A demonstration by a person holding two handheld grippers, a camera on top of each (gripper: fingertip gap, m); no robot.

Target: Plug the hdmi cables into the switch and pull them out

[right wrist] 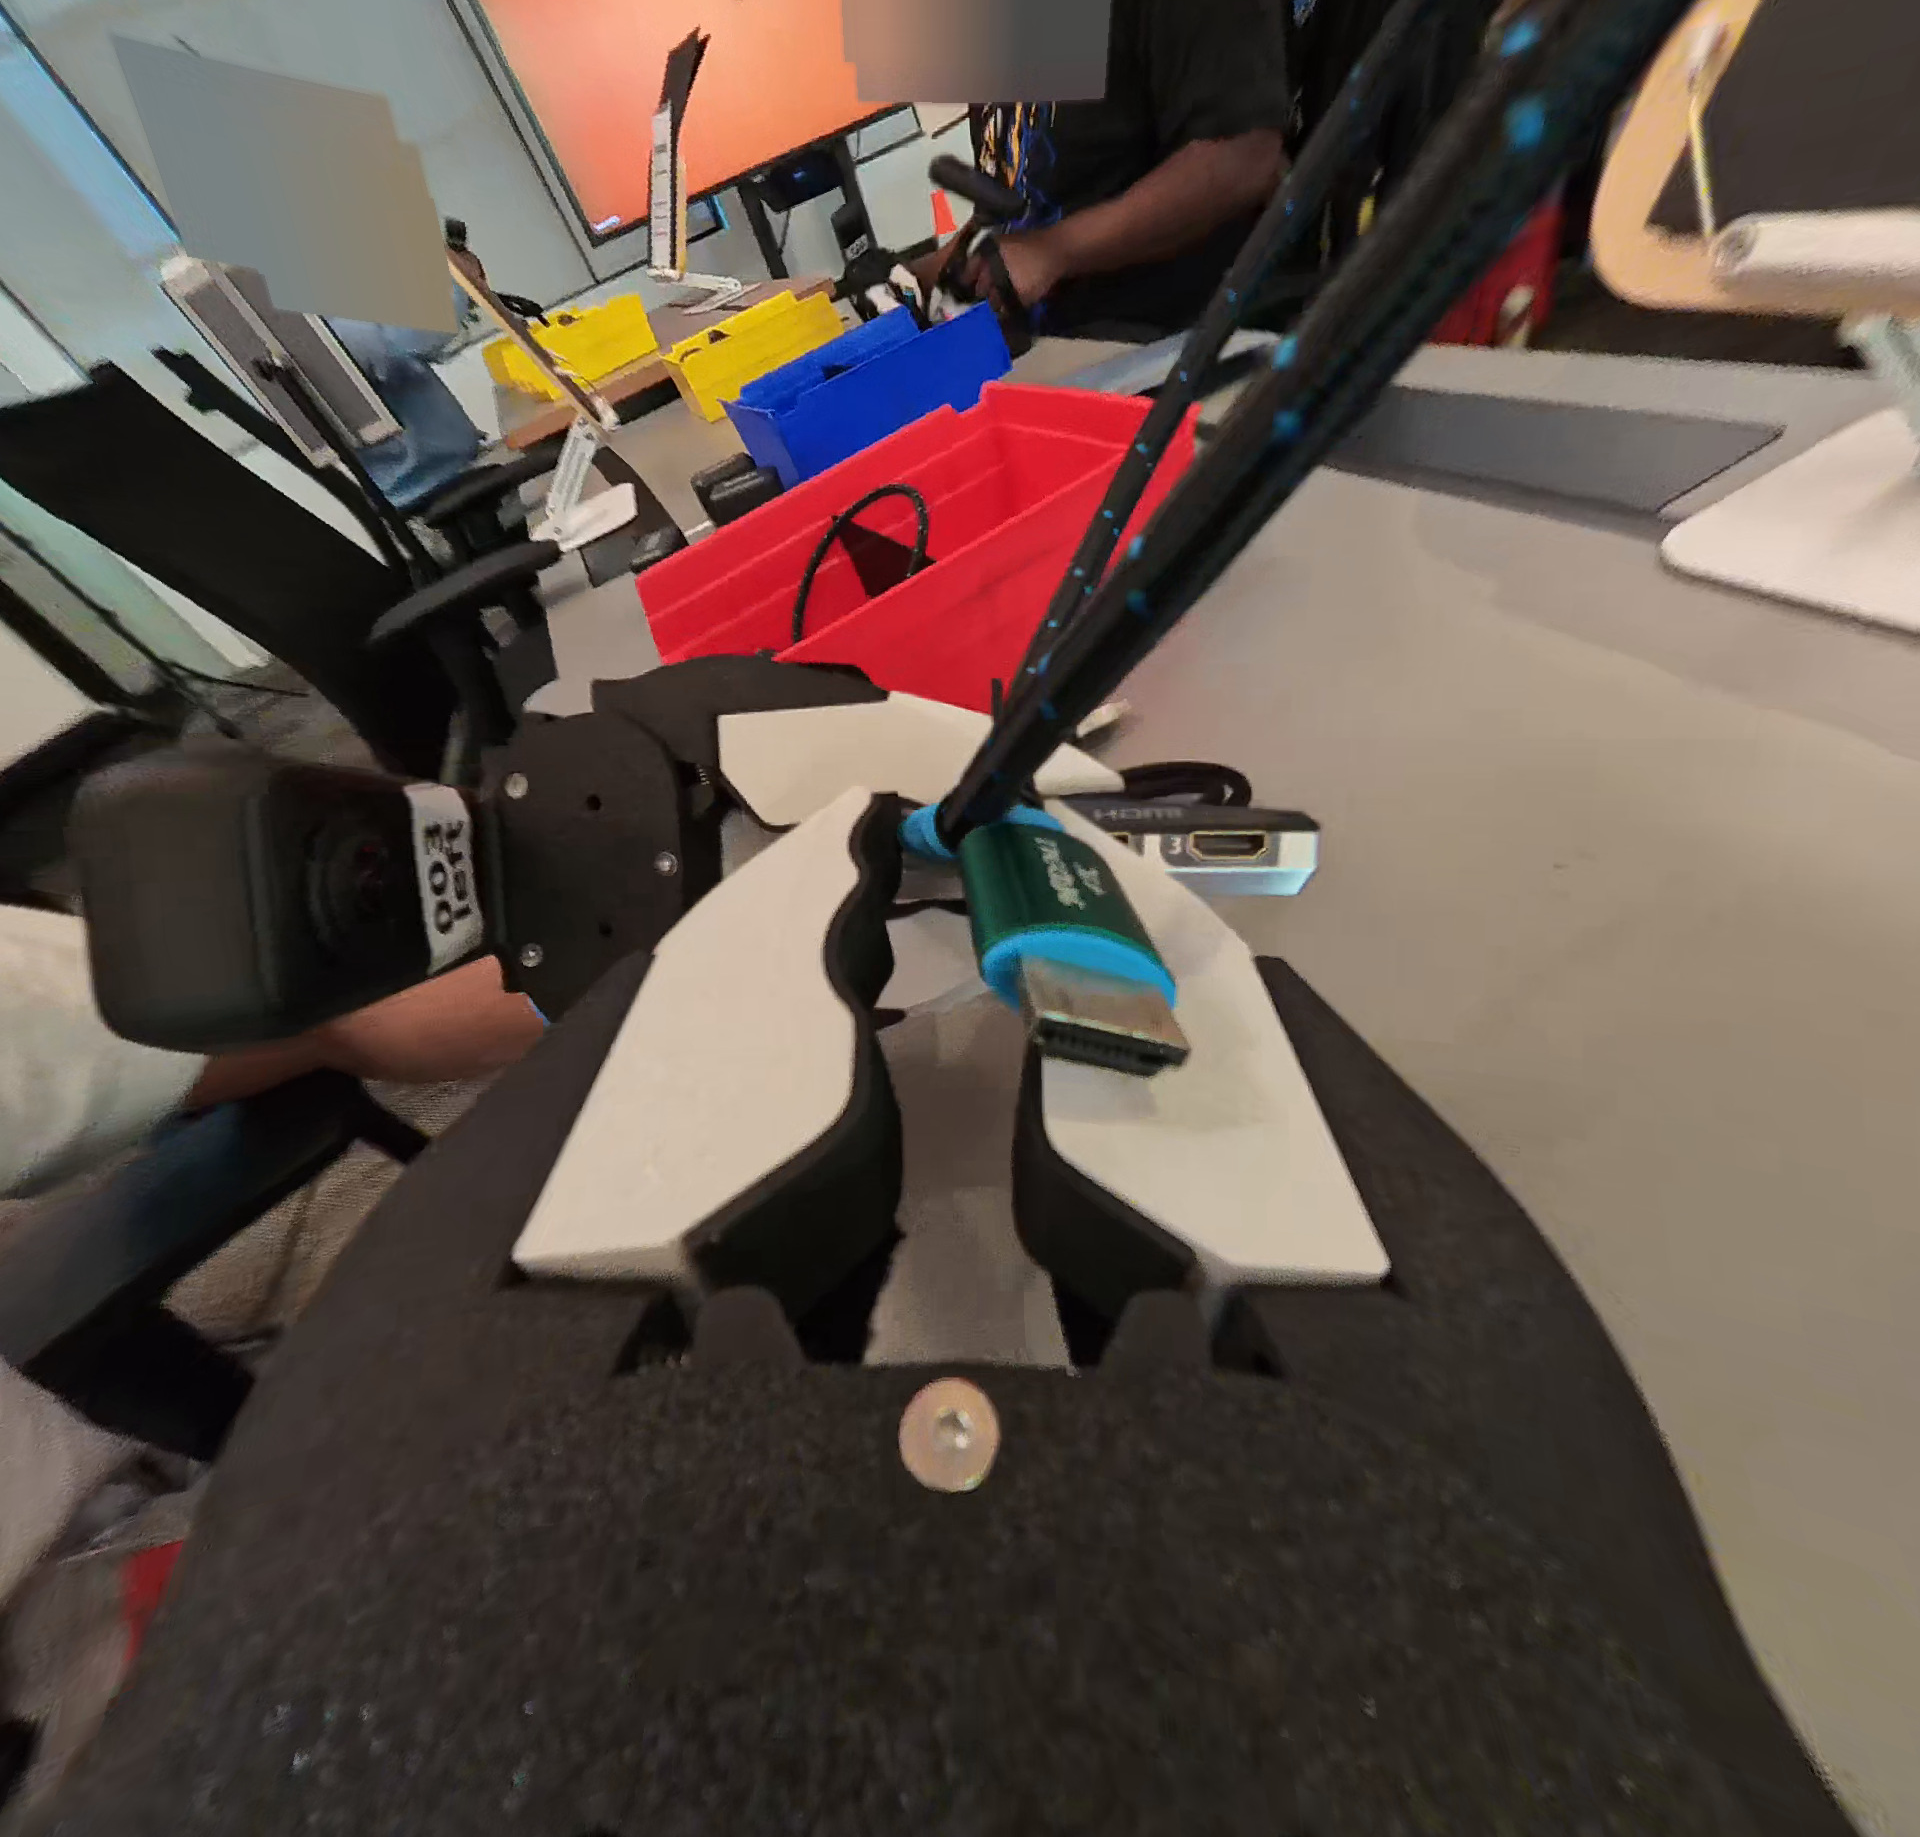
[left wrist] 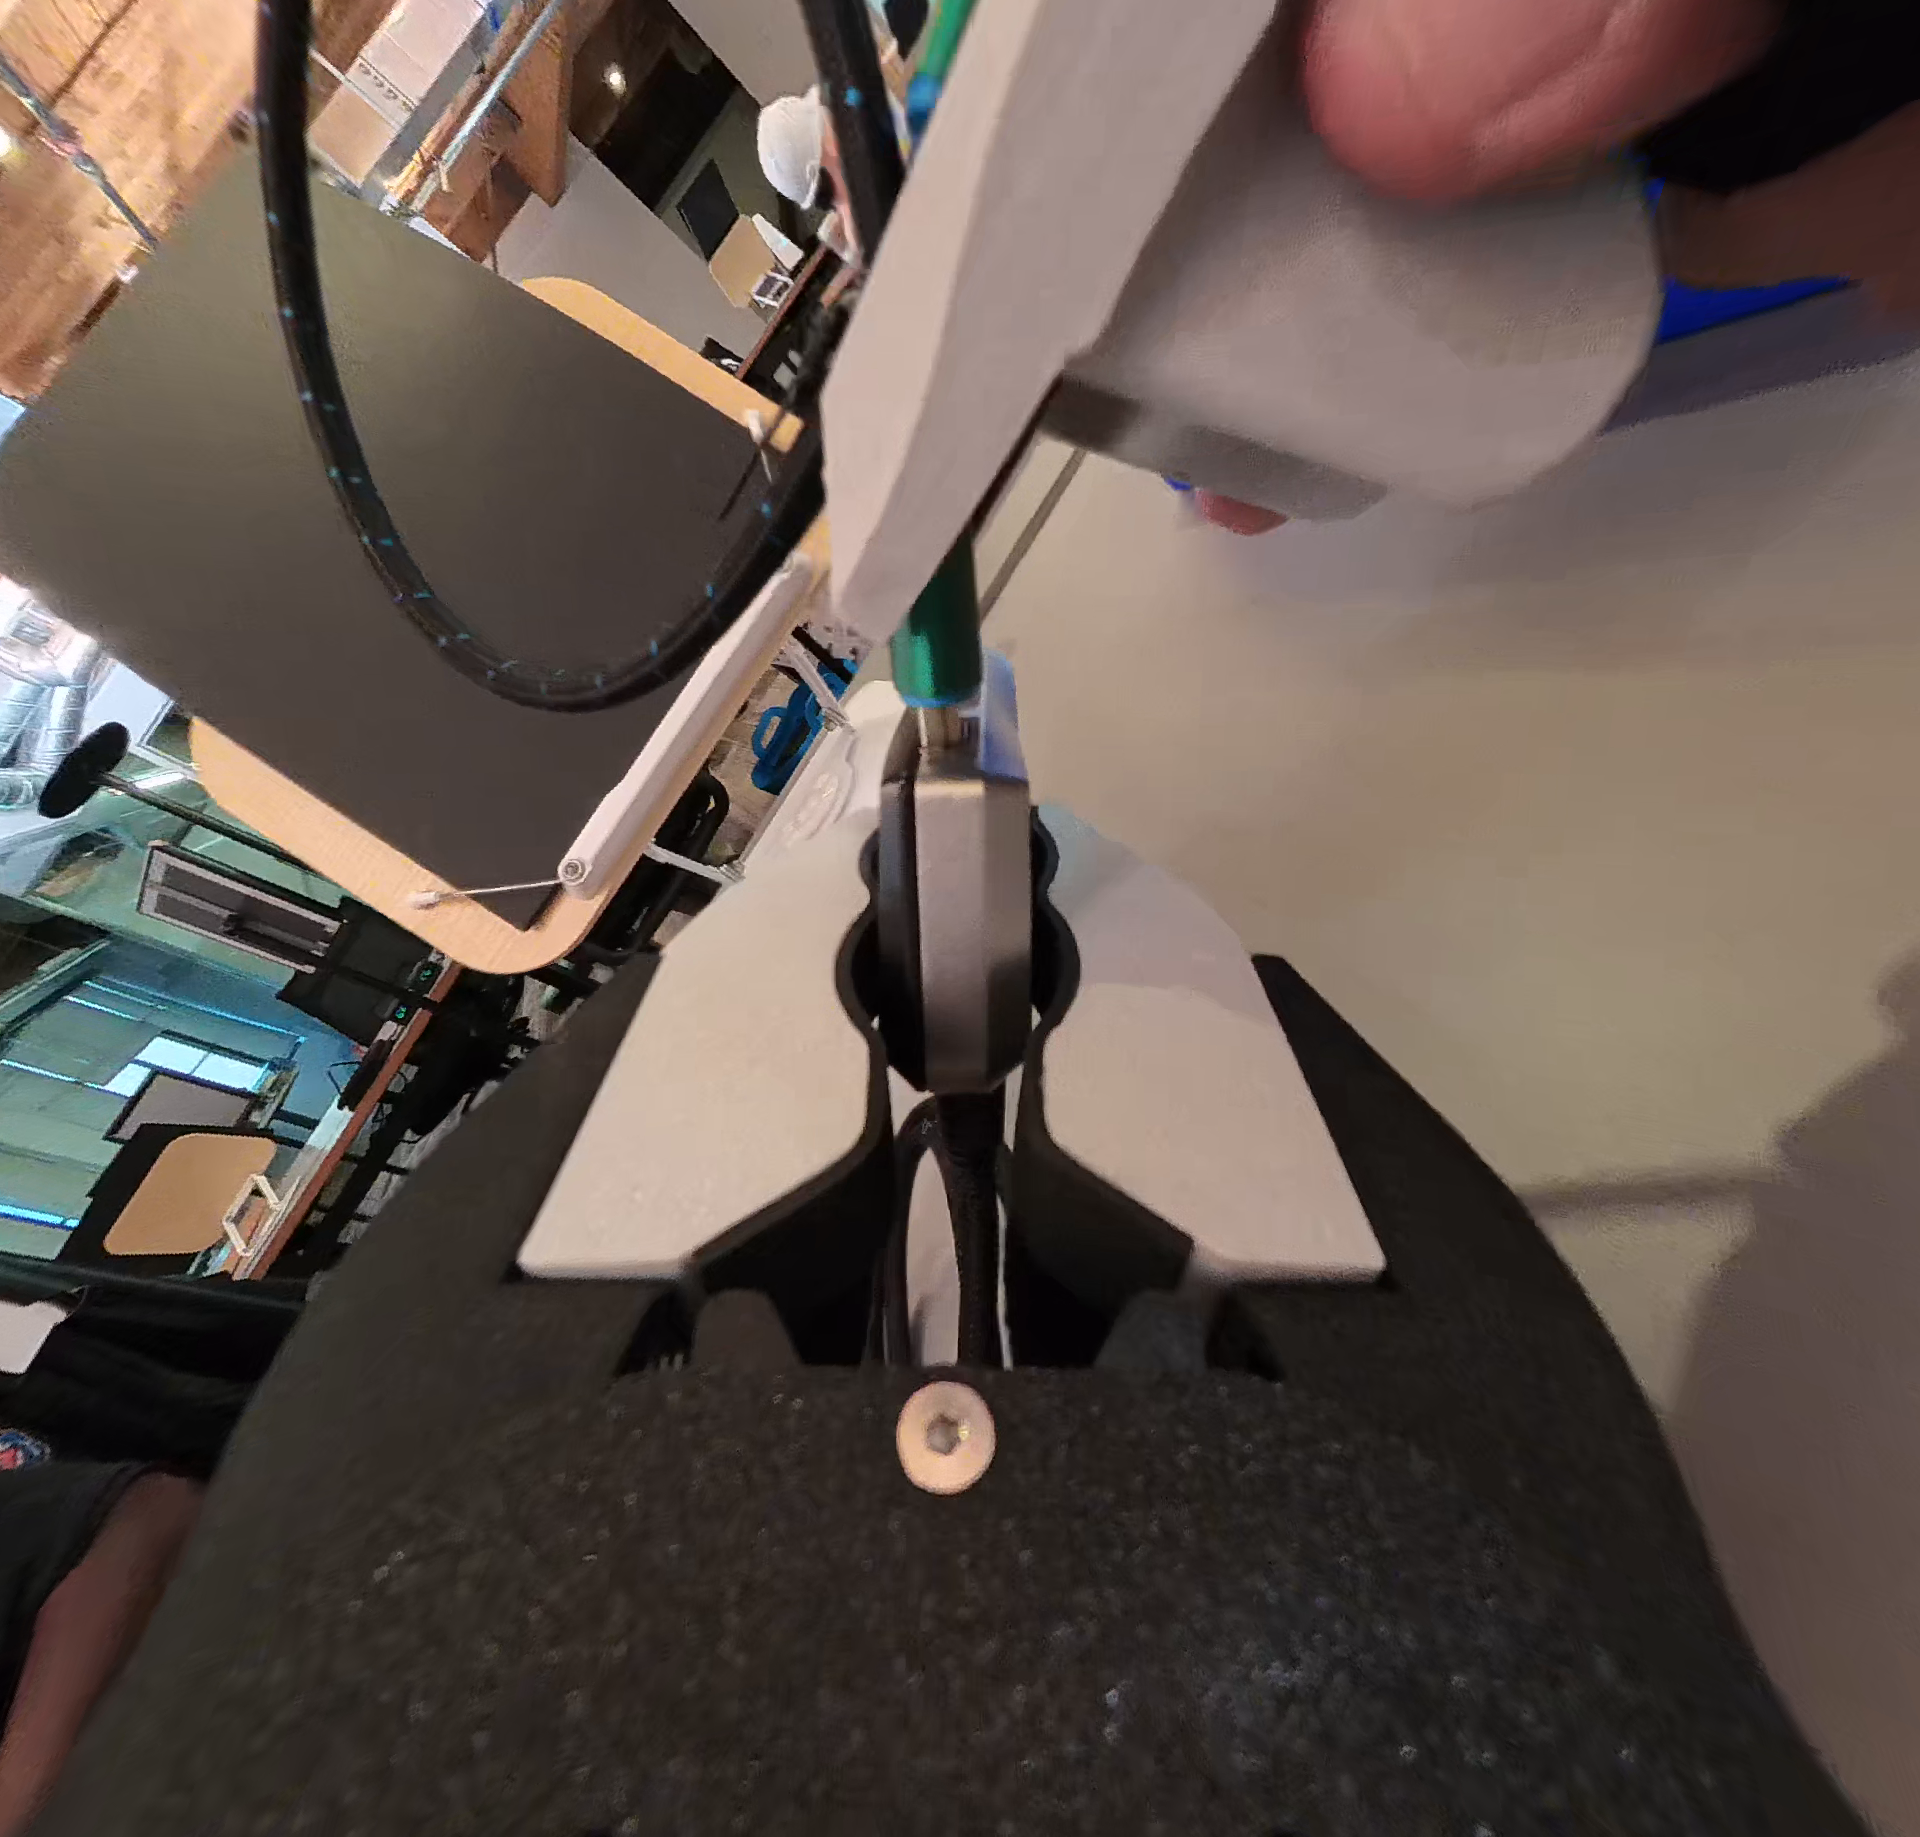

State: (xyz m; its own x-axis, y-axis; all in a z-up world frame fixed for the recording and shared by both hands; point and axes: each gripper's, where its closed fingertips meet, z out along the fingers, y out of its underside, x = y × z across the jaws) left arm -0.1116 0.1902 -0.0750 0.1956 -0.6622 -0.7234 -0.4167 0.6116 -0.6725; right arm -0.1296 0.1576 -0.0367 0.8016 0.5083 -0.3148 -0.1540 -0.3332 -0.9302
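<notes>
My left gripper (left wrist: 961, 852) is shut on the thin silver HDMI switch (left wrist: 966, 935), seen edge-on between its pads. From the right wrist view the left gripper (right wrist: 1081, 785) holds the switch (right wrist: 1226, 847) just above the grey table (right wrist: 1558, 956), with an empty port facing me. My right gripper (right wrist: 956, 831) pinches the rear end of a green HDMI plug (right wrist: 1049, 904) with blue trim. Its metal tip is bare and points back at the camera. The plug also shows in the left wrist view (left wrist: 935, 644), just beyond the switch. Its black braided cable (right wrist: 1195, 457) runs up to the right.
A red bin (right wrist: 935, 582) holding a black cable sits behind the switch, with a blue bin (right wrist: 873, 385) and yellow bins (right wrist: 748, 343) farther back. A white stand foot (right wrist: 1818, 540) is at the right. A person sits across the table. A hand (left wrist: 1507, 52) grips the right gripper.
</notes>
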